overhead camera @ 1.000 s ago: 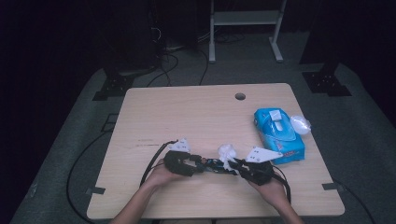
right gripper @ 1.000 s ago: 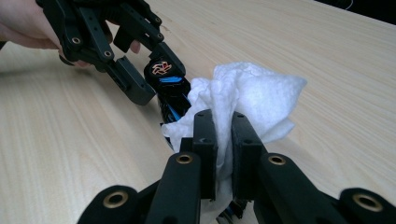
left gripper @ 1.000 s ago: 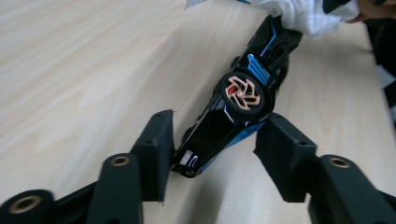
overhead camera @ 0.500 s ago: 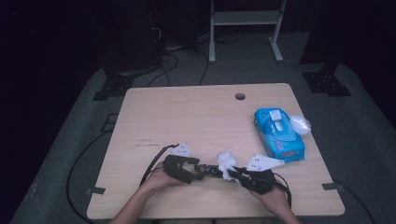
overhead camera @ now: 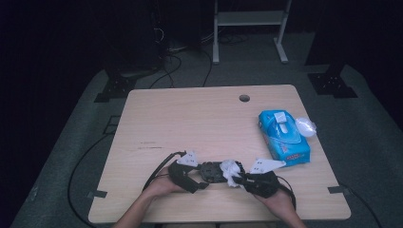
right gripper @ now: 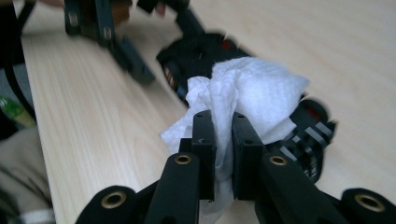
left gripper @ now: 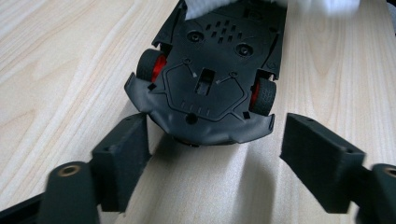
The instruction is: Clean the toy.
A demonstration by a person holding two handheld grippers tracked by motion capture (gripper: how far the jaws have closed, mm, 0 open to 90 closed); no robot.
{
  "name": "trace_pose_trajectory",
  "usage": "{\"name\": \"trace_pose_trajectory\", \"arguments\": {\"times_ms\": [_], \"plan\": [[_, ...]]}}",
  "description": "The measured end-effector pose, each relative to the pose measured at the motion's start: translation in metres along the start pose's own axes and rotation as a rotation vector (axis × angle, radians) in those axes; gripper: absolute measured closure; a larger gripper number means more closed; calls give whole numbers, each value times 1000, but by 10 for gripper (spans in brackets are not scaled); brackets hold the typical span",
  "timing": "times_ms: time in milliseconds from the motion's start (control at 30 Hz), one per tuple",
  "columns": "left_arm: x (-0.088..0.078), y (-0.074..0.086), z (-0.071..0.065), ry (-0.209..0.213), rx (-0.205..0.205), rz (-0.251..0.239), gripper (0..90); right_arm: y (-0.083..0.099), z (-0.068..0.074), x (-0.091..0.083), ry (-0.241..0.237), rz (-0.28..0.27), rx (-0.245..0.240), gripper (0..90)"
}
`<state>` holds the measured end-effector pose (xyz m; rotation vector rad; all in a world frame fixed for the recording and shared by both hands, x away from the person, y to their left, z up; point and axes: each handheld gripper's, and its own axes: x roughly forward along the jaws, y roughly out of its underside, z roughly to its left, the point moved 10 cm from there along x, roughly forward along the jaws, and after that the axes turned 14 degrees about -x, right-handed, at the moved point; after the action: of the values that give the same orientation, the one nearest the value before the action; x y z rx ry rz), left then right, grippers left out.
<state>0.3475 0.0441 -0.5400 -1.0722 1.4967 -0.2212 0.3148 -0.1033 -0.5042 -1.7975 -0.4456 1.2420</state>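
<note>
The high view looks forward and down over my whole table (overhead camera: 209,118). The cameras on my two grippers sit low and close, facing each other across the upturned toy car (left gripper: 210,70), which both show.

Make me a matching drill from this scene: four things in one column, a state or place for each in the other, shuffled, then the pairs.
Things:
1. toy car
2. white wipe
3. left tongs
4. blue wipe pack

States or places:
A. pinched between shut jaws
B. jaws apart, just opened, nothing pressed by them
C. lying belly-up on the table
D. at the table's right edge, beyond the hands

Pairs: 1-C, 2-A, 3-B, 4-D
</note>
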Motion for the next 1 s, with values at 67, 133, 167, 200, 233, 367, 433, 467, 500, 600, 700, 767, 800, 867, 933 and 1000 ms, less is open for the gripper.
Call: {"name": "trace_pose_trajectory", "arguments": {"times_ms": [67, 133, 167, 200, 233, 367, 433, 467, 500, 600, 700, 767, 800, 867, 933, 1000], "plan": [[-1, -4, 1, -4, -2, -28, 204, -4, -10, -3, 14, -10, 20, 815], [-2, -5, 2, -6, -9, -42, 192, -4, -15, -3, 20, -5, 32, 814], [-3, -7, 3, -5, -9, -56, 184, -2, -20, 0, 22, 10, 48, 814], [-3, -7, 3, -5, -9, -56, 182, -2, -20, 0, 22, 10, 48, 814], [-3, -9, 4, -11, -9, -66, 174, 2, -22, 5, 17, 31, 51, 812], [2, -12, 1, -4, 6, -72, 145, 6, -19, 12, -1, 54, 65, 811], [4, -12, 0, -5, 13, -68, 135, 6, -19, 12, -12, 44, 76, 811], [6, -12, -2, 1, 19, -67, 132, 6, -18, 12, -12, 45, 72, 810], [8, -12, -2, 1, 26, -69, 131, 6, -18, 12, -14, 46, 70, 810], [10, -12, -4, -1, 46, -65, 129, 6, -18, 12, -17, 43, 78, 808], [14, -11, -6, -7, 65, -59, 129, 7, -18, 12, -19, 37, 83, 807], [17, -12, -6, -18, 73, -59, 130, 7, -18, 12, -19, 33, 83, 806], [18, -12, -6, -20, 74, -56, 133, 7, -18, 12, -19, 31, 82, 806], [19, -12, -4, -36, 81, -56, 138, 7, -19, 12, -18, 30, 88, 806], [20, -10, -3, -46, 87, -48, 153, 8, -19, 12, -19, 28, 96, 806], [20, -8, -1, -49, 94, -38, 207, 8, -20, 12, -17, 23, 102, 806]]}}
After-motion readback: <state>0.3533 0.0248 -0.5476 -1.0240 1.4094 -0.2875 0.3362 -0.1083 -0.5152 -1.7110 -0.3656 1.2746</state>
